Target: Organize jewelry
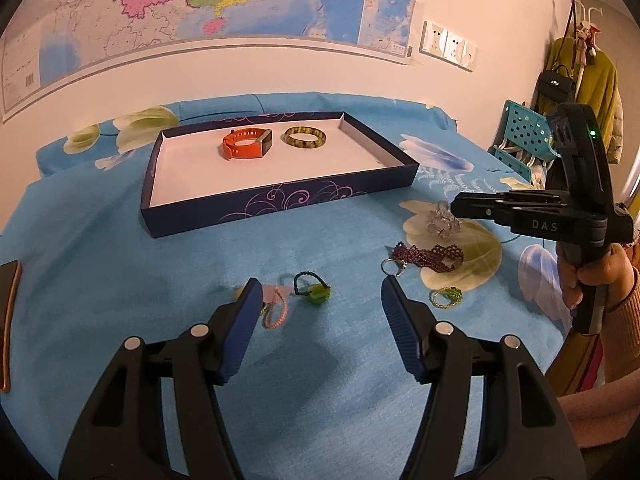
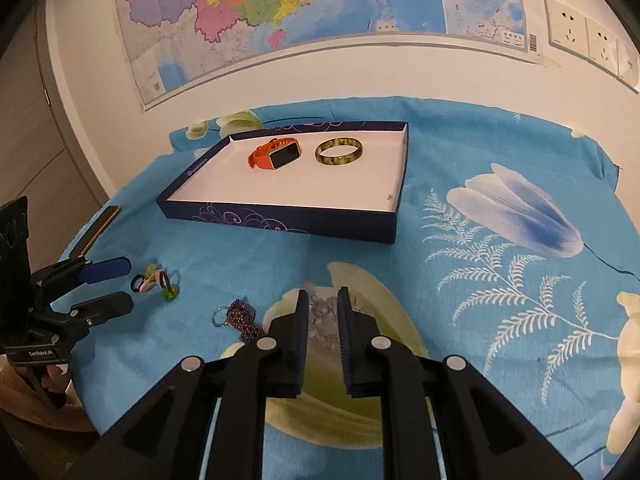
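The right hand-held gripper (image 2: 323, 304) hangs low over a clear, pale-lilac crystal bead bracelet (image 2: 324, 314) that lies in a loose heap on a cream flower printed on the blue floral cloth (image 2: 460, 360) covering the tabletop; its jaws stand narrow, with beads showing in the gap between them, and no pad visibly presses on them, so I read it as not yet gripping. From the left wrist view the same bracelet (image 1: 442, 222) sits just beyond the right gripper's tips, well to the right of the shallow dark-blue cardboard tray with a white floor (image 1: 280, 204). That tray already holds an orange-strapped smartwatch (image 1: 246, 145) and a mottled olive-green stone bangle (image 1: 305, 136), side by side near its far wall. The bracelet looks light but slippery and limp: hard faceted beads on a cord will sag and swing once lifted, and may roll out of a shallow pinch, so taking it across the thickest clump of beads seems safest. Bunched as it is, it has no clear long axis or heading. Beside it lies a dark-purple woven bead band with a metal key ring (image 2: 240, 318), stretched roughly side to side in the left view. The left hand-held gripper (image 1: 316, 294) is spread fairly wide and empty, hovering over a small green-bead ring (image 1: 316, 290) and a pink cord loop (image 1: 274, 314).
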`<state>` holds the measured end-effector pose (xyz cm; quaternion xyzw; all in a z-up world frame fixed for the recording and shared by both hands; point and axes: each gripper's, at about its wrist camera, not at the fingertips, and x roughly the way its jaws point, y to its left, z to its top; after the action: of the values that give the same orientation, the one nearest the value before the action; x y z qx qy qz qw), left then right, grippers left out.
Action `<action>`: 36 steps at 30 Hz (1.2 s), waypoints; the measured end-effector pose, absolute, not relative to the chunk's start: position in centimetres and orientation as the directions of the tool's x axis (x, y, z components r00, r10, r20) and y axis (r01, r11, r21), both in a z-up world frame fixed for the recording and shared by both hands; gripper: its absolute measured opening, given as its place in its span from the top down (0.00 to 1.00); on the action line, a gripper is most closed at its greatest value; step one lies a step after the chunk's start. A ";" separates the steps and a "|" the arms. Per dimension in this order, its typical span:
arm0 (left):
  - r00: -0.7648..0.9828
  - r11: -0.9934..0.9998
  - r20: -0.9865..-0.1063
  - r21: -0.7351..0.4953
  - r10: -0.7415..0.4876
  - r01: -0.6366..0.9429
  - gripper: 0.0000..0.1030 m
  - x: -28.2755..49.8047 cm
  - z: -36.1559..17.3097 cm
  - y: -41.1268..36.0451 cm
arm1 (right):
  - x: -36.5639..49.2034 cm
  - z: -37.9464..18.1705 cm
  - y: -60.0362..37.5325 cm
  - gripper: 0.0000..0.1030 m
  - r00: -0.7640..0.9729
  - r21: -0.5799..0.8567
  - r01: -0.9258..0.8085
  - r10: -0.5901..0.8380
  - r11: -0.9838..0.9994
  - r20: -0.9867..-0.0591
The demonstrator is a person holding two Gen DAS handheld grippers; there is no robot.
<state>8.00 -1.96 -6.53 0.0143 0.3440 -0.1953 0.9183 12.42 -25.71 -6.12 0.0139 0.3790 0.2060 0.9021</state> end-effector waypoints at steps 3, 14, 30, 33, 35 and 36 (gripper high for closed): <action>0.689 0.925 -0.639 -0.103 -0.343 0.365 0.41 8.1 -6.5 -1.9 | 12.0 -5.8 -25.9 0.85 0.635 0.176 -0.359 0.378 0.916 -0.674; 0.696 0.945 -0.654 -0.094 -0.296 0.313 0.41 8.1 -6.8 -0.4 | 12.0 -6.8 -26.7 0.64 0.631 0.199 -0.322 0.366 0.926 -0.684; 0.690 0.954 -0.673 -0.081 -0.265 0.288 0.42 8.8 -7.3 -0.1 | 13.2 -8.5 -26.0 0.54 0.589 0.204 -0.304 0.352 0.931 -0.727; 0.689 0.955 -0.675 -0.084 -0.265 0.285 0.42 8.8 -7.4 0.0 | 13.2 -8.5 -25.5 0.54 0.595 0.172 -0.314 0.335 0.934 -0.731; 0.687 0.955 -0.676 -0.088 -0.267 0.285 0.42 8.9 -7.4 0.1 | 13.3 -8.6 -25.3 0.62 0.593 0.170 -0.314 0.333 0.934 -0.733; 0.688 0.955 -0.675 -0.088 -0.267 0.284 0.42 8.9 -7.4 0.1 | 13.4 -8.5 -25.3 0.66 0.593 0.159 -0.313 0.324 0.936 -0.737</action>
<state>8.91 0.11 -7.41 0.0116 0.3656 -0.1501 0.9185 13.39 -25.29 -8.52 0.0065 0.4141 0.1786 0.8925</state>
